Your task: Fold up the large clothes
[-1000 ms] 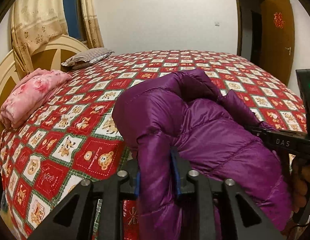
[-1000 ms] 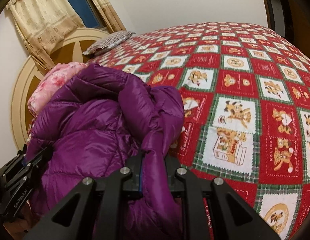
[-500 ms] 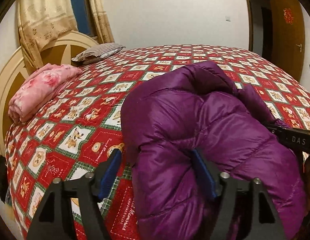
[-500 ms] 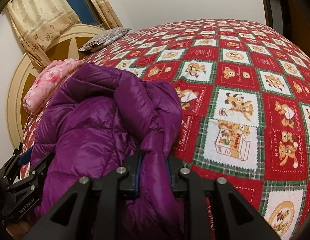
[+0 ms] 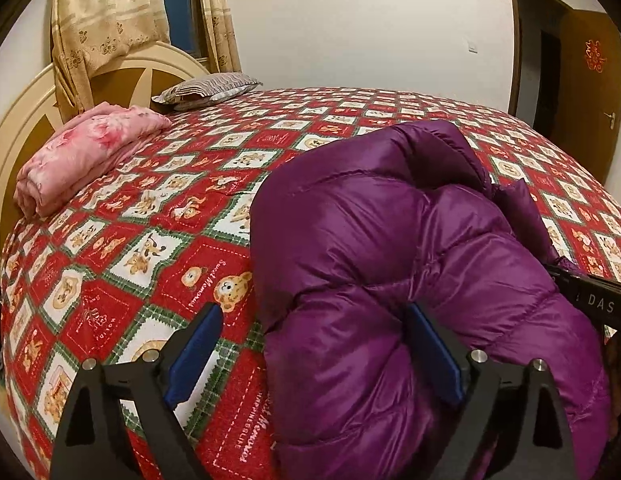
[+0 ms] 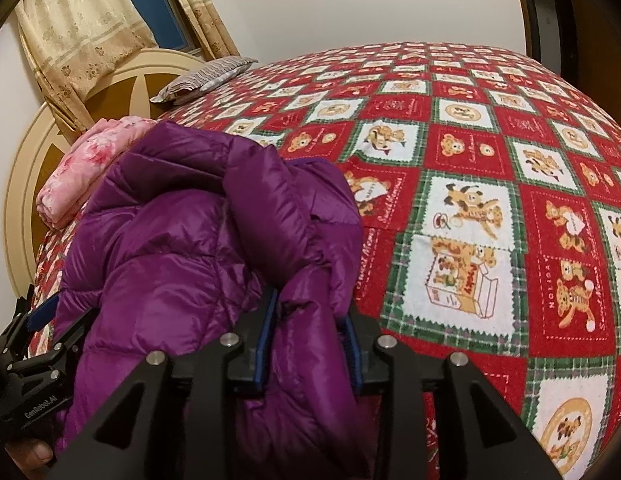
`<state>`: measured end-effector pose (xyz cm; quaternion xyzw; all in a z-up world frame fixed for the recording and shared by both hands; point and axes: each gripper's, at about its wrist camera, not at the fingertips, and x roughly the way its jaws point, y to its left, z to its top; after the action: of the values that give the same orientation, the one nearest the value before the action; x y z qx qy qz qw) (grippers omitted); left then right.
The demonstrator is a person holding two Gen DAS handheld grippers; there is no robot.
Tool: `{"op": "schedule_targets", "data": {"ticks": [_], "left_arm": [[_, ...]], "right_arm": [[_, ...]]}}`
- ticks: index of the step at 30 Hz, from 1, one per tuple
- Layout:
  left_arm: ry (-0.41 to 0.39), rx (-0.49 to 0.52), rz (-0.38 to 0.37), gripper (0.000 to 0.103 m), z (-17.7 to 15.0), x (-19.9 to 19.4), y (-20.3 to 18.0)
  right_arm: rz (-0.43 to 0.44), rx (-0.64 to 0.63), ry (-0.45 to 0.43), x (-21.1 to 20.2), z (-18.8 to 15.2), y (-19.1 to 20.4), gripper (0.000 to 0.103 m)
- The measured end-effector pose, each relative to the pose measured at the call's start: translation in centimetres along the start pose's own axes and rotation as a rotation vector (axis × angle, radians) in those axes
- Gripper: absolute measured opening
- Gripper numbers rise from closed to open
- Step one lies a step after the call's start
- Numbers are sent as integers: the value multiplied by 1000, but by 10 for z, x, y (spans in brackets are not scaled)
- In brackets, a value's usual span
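Observation:
A purple puffer jacket (image 5: pixel 390 248) lies bunched on the near edge of the bed. My left gripper (image 5: pixel 314 340) is open wide; its right blue pad (image 5: pixel 434 356) rests against the jacket's left edge and its left pad (image 5: pixel 194 354) is over the bedspread. In the right wrist view my right gripper (image 6: pixel 310 320) has its jaws a little apart around a fold of the jacket (image 6: pixel 182 264), with fabric still between the pads. The left gripper also shows in the right wrist view at the lower left.
The bed has a red and white cartoon-bear bedspread (image 5: pixel 158 240). A folded pink blanket (image 5: pixel 82 156) and a striped pillow (image 5: pixel 206 88) lie by the cream headboard (image 5: pixel 14 128). A brown door (image 5: pixel 590 96) stands at the right.
My left gripper has opened from shut on the jacket to wide open. My right gripper's jaws have parted slightly around the fold. The jacket has settled lower onto the bed.

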<state>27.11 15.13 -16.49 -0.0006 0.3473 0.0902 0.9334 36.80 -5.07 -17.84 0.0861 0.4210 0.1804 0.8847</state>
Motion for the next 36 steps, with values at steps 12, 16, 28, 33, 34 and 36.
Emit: {"op": "schedule_targets", "data": {"ticks": [12,16,28,33,34,36], "left_arm": [[4,-12,1,95,-1,2,1],[6,-18,-3,96,-1,4,2],[11,-34,-8,97,-1,7,4],[19,-18,10,97,2,6,0],[24,-13,17,97,3,4,-1],[27,5,54,97,9,-8,0]], "right_arm": [[-14,-6,-2,3,-1,-1,40],[-15,-6,-2,3,-2,-1,40],[-62,-26,2,7,-1,4,42],[-94,-49,5,7,1,9,44],[-100,-52,4,7,1,10,44],[-111,-62,0,1,2,12,45]]}}
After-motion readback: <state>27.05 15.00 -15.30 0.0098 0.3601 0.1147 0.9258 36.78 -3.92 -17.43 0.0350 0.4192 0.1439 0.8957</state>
